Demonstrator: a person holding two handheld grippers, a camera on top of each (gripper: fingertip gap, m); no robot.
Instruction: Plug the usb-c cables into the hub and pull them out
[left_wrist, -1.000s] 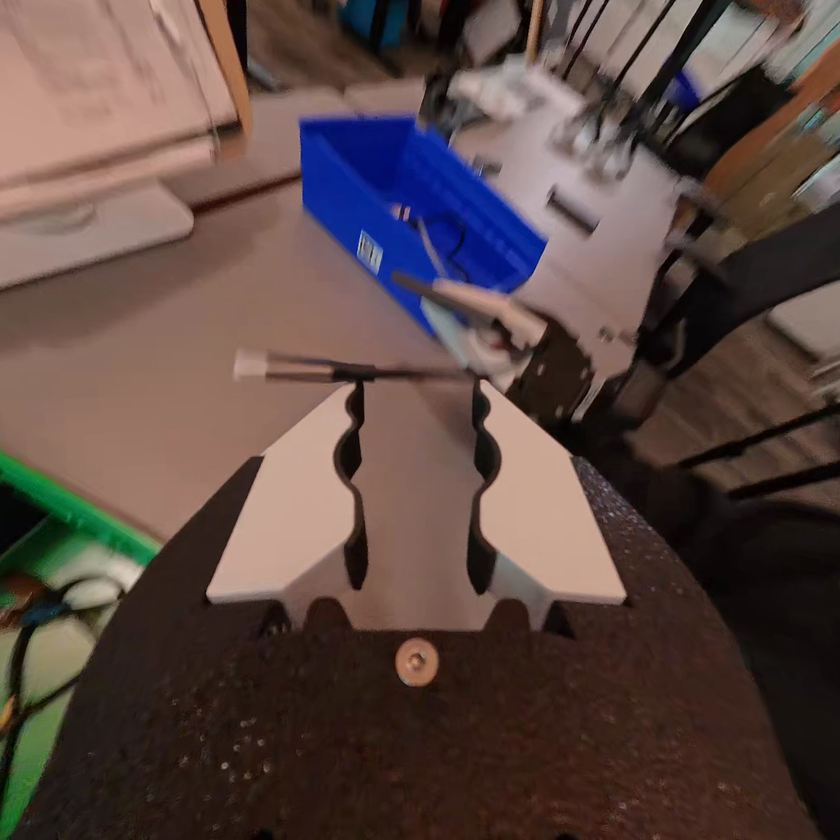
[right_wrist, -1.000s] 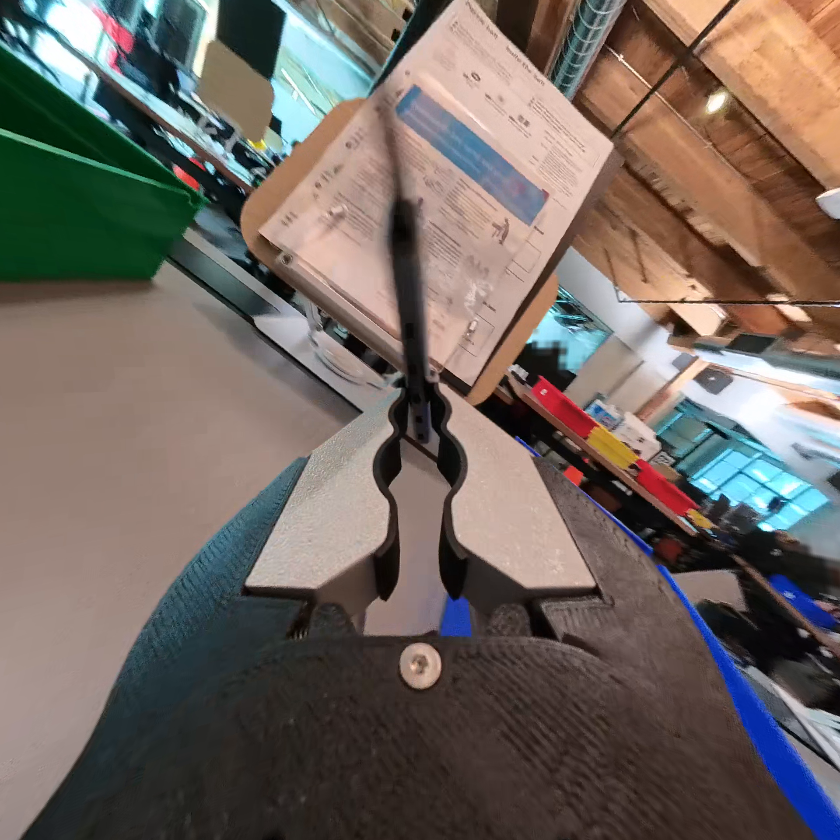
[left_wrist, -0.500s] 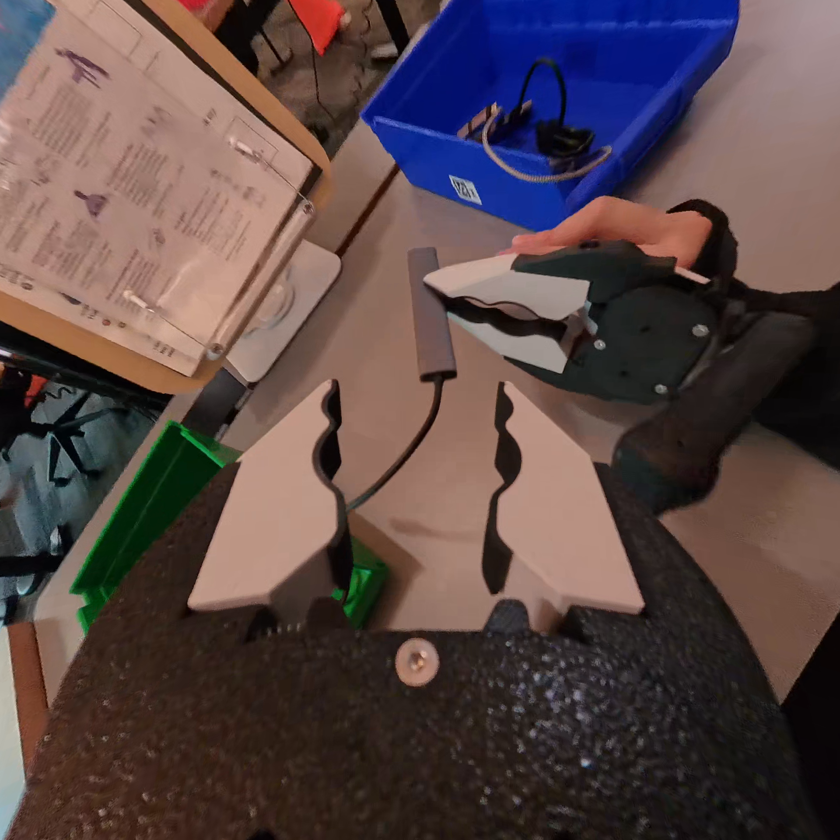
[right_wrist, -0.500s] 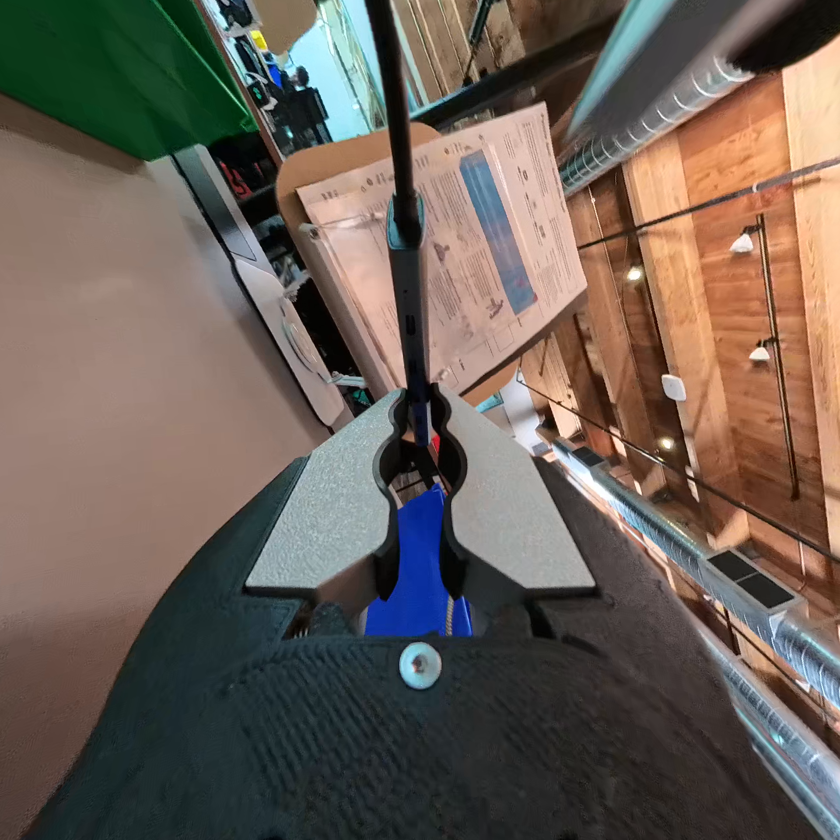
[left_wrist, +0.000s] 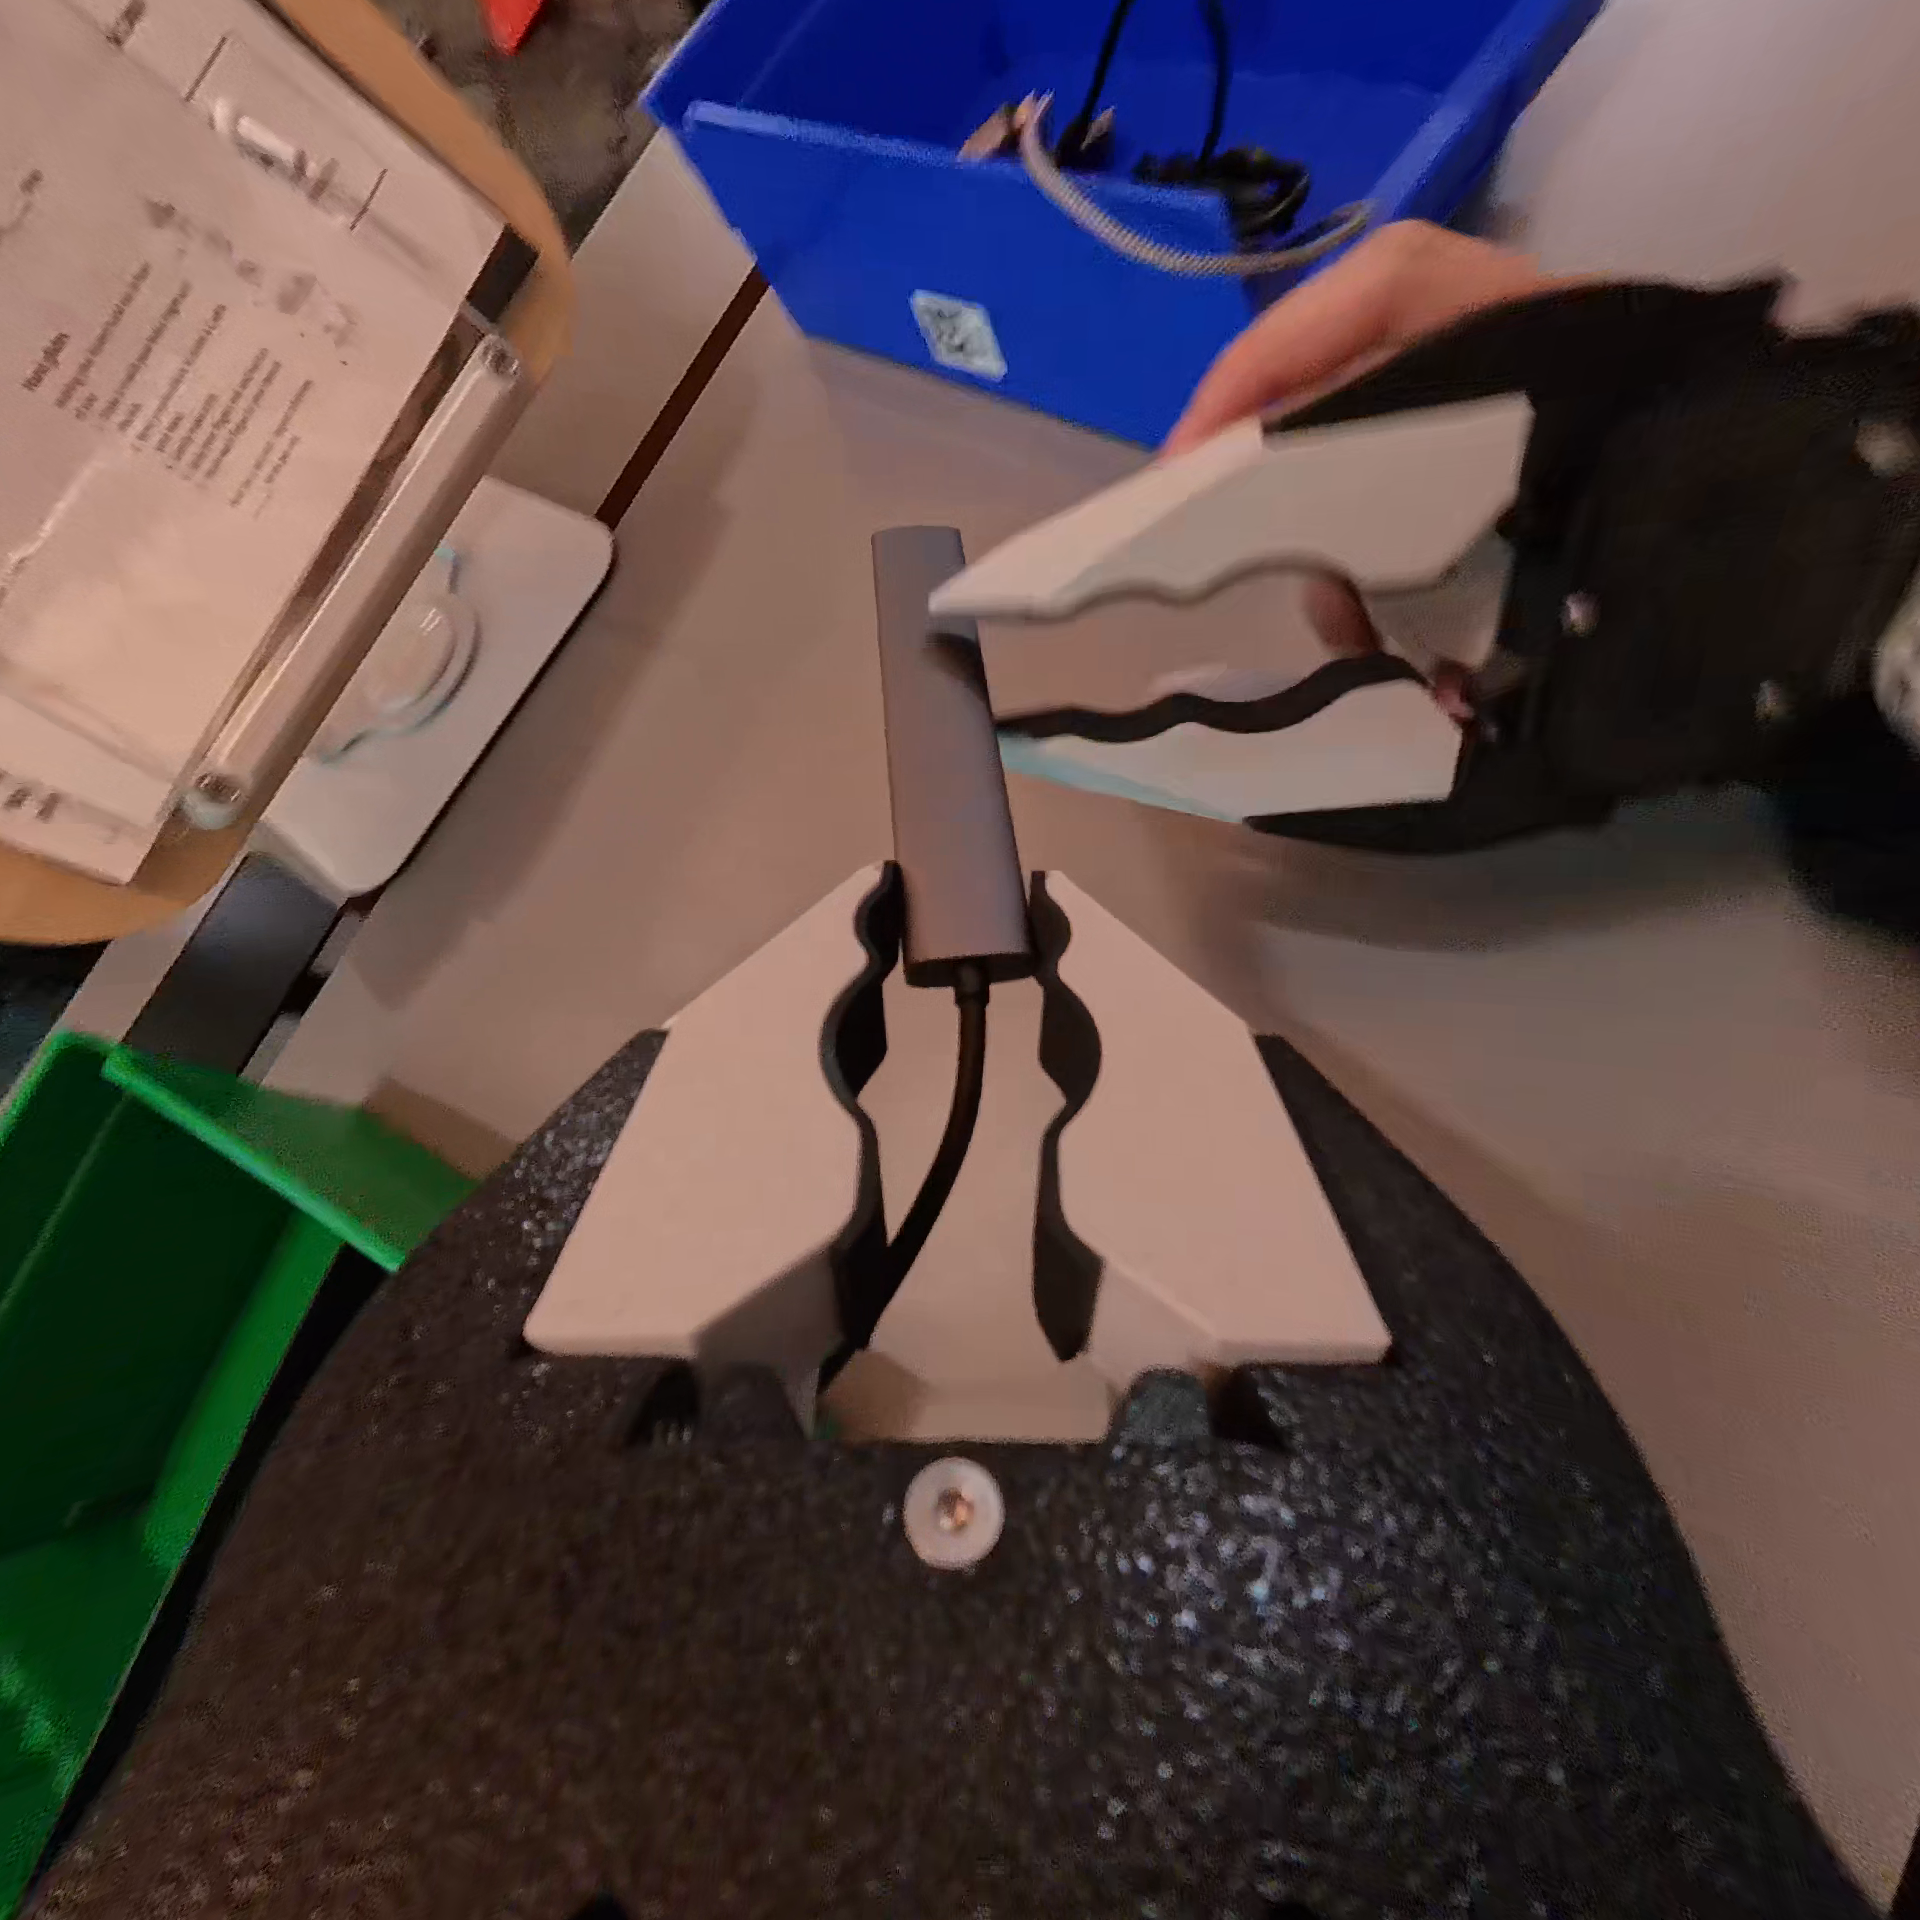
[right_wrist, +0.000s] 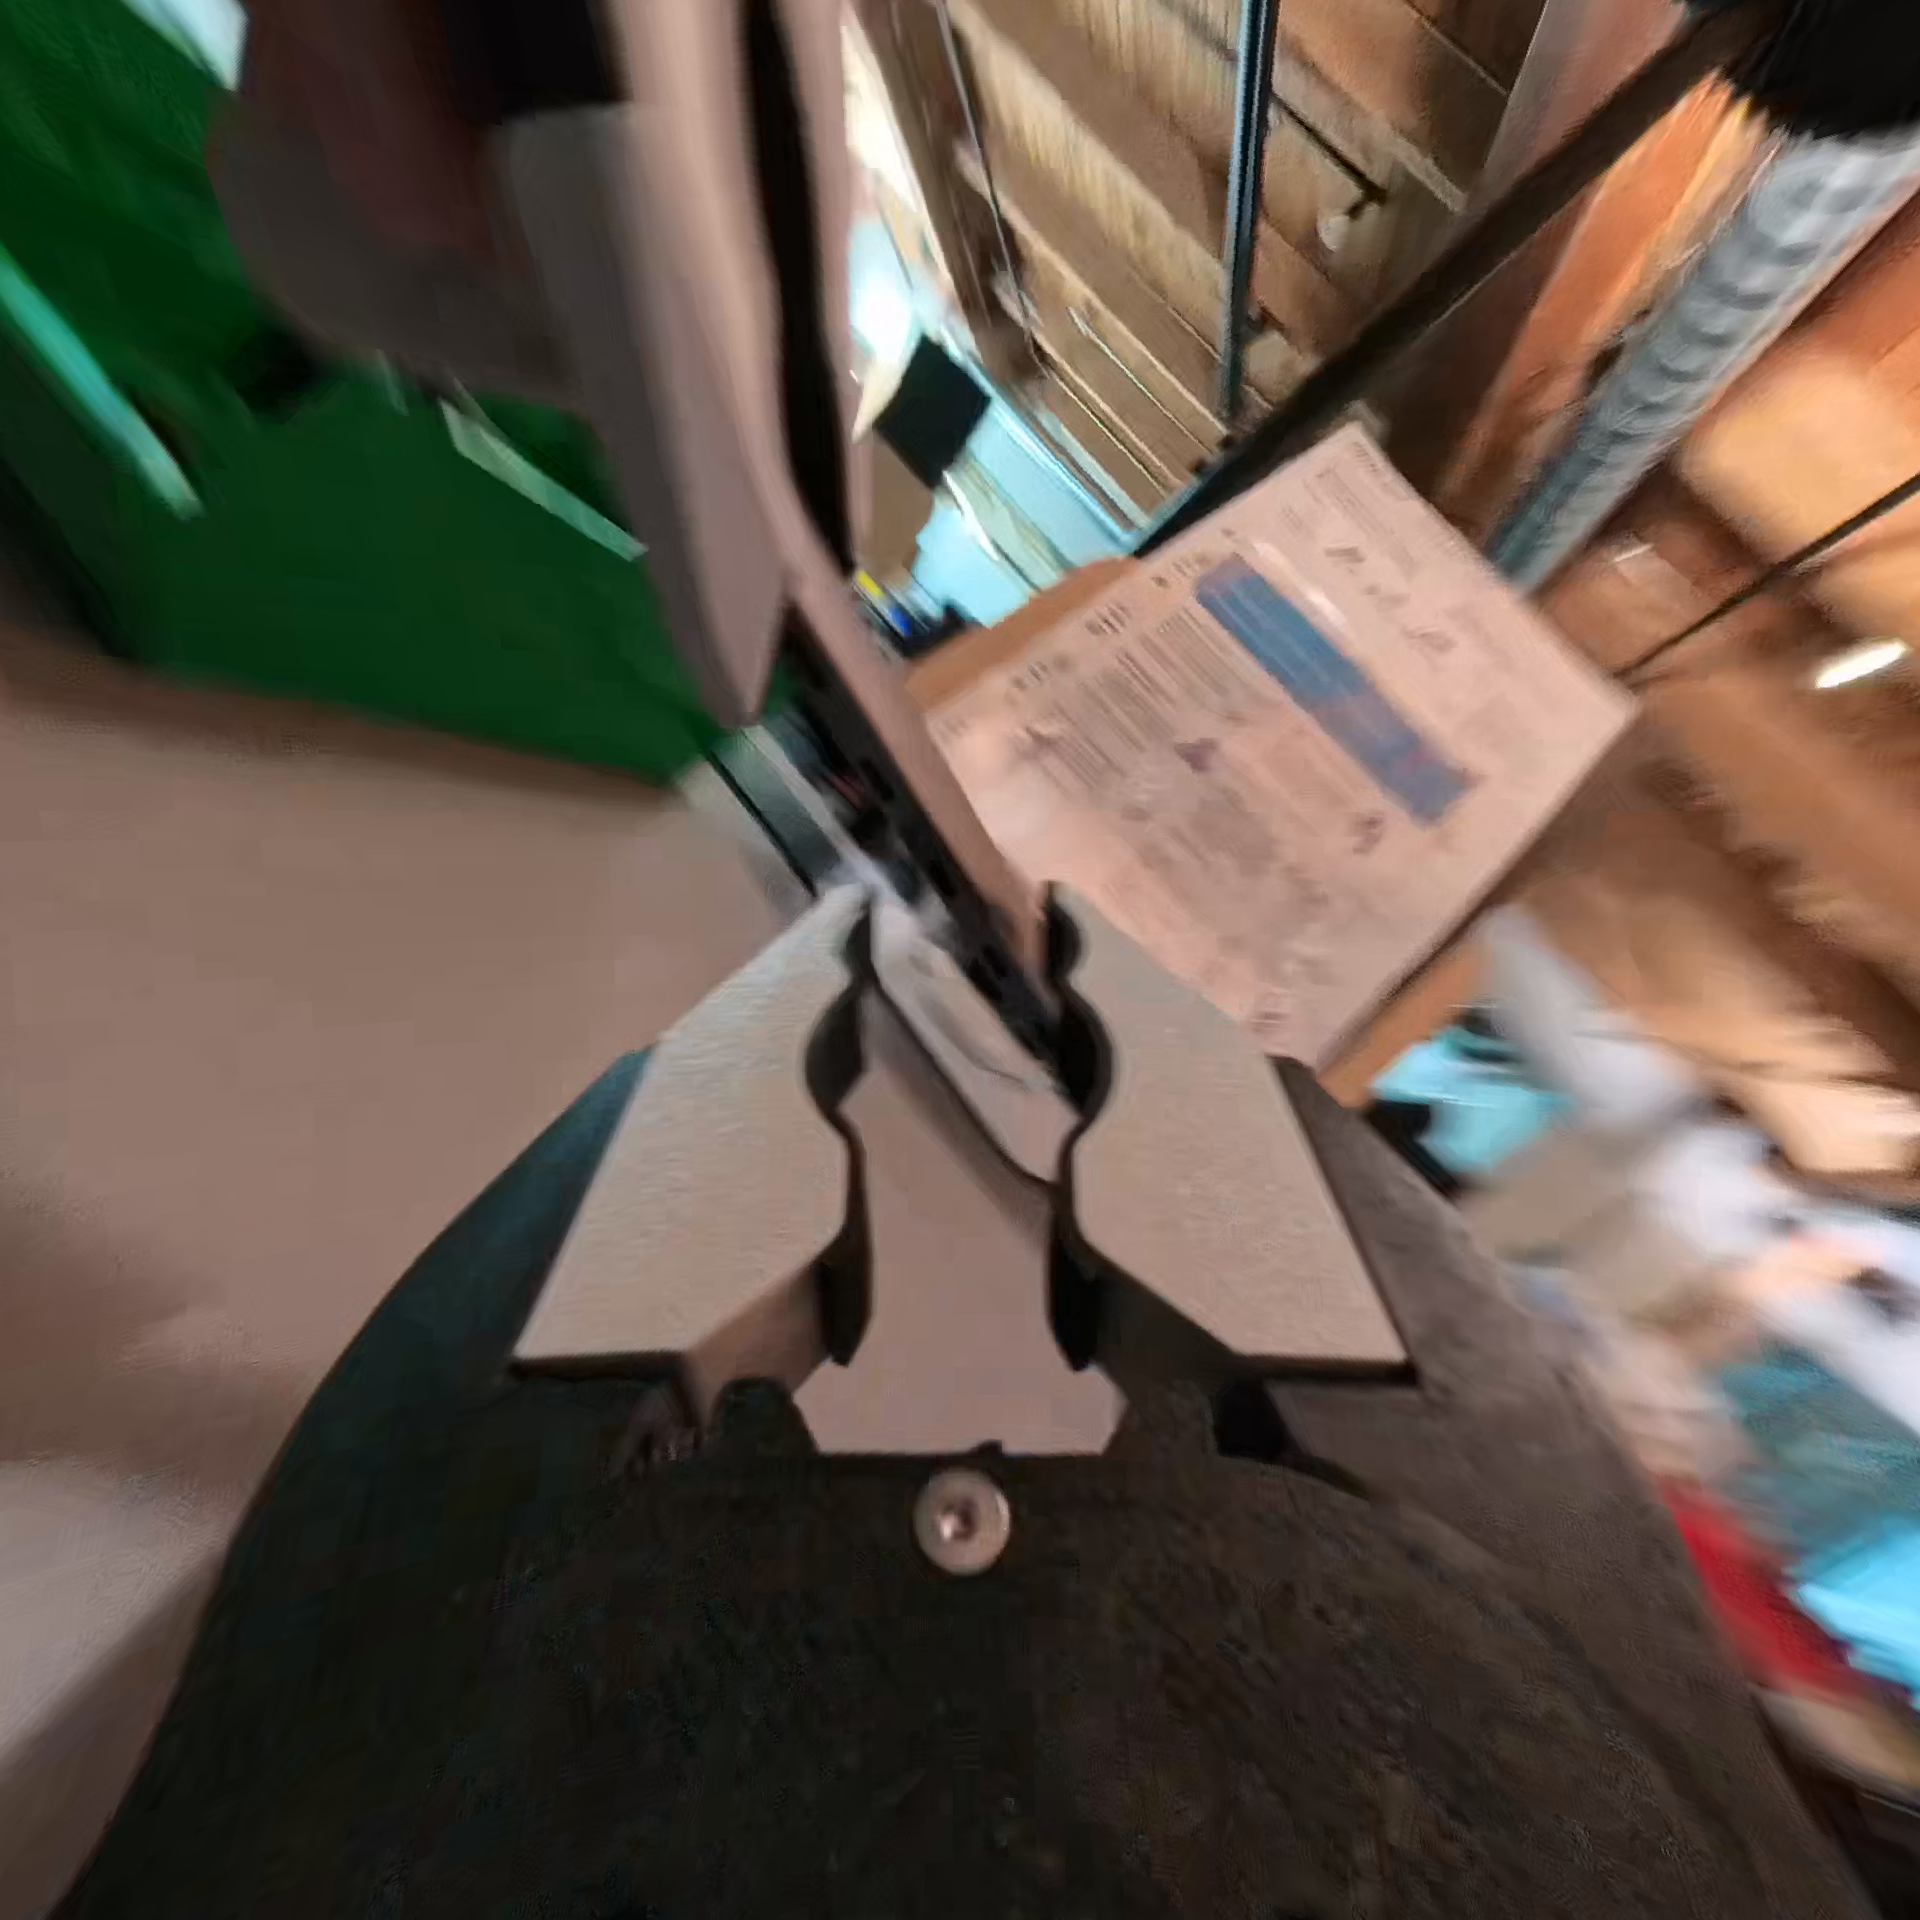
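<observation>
The hub (left_wrist: 940, 748) is clamped at its cable end between the fingertips of the left gripper (left_wrist: 961, 914), its lead trailing back between the fingers. The right gripper (left_wrist: 961, 665) is held parted around the hub's far end, apparently without grip. No cable is seen plugged in; the spare cables lie beyond, in the blue bin (left_wrist: 935, 281). Plugging and pulling appear wholly undone.

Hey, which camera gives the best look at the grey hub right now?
The left wrist view. The hub sits sharp and nearly whole there, its cable end pinched by the left gripper, with the right gripper open around its far end. The right wrist view is motion-blurred, showing only a dark sliver of it.
</observation>
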